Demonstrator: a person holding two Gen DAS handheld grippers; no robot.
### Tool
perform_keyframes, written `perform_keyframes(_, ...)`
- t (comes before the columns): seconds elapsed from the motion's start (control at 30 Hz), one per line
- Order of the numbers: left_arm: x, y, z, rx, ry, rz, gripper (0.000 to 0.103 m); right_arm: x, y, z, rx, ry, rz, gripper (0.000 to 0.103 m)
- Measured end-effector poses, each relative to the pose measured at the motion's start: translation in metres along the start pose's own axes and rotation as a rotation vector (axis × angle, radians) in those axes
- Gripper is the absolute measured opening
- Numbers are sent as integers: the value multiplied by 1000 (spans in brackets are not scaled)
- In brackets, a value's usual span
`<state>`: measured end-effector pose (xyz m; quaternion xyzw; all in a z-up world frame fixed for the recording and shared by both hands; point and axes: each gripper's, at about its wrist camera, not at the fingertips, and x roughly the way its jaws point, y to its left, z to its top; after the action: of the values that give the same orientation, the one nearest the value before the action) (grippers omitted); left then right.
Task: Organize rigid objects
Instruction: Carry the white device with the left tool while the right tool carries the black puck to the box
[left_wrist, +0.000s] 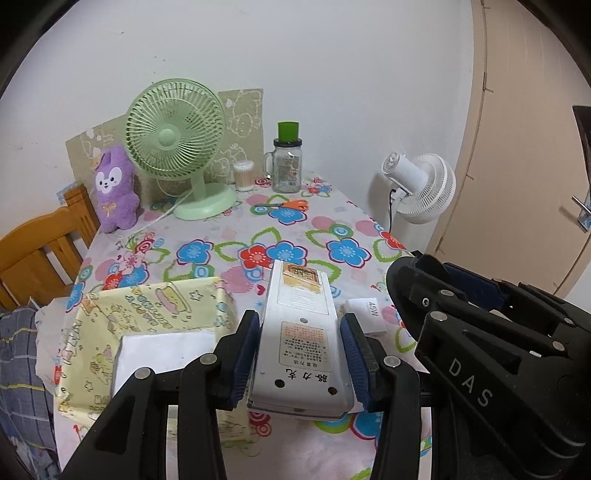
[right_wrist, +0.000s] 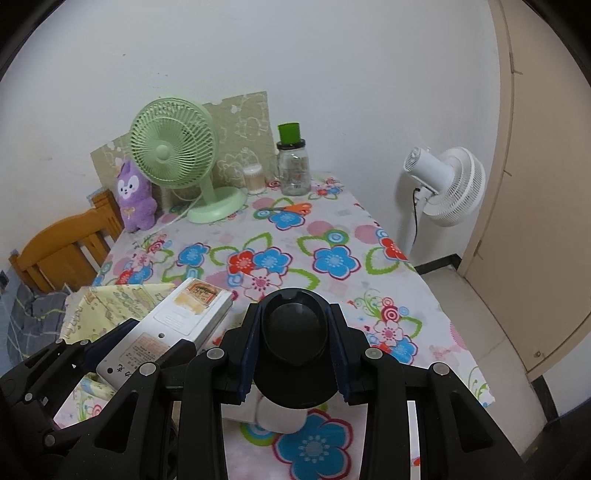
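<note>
The left gripper (left_wrist: 298, 354) pinches the stiff, light remote (left_wrist: 299, 332) across its slick sides near the butt, while the right gripper (right_wrist: 294, 350) clamps a black cup (right_wrist: 294, 347)

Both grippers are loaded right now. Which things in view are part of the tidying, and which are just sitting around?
In the job:
white remote in left gripper
black cup in right gripper
yellow box
45W charger

Lying about:
green fan
purple plush
glass jar
scissors
</note>
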<state>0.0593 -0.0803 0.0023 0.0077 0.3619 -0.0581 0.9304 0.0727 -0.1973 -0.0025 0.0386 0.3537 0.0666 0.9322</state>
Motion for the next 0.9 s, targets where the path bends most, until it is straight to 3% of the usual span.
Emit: perform_keyframes(0.9,-8,80,-6,-32,14,33,47,16,84,0,-42,21,33,38)
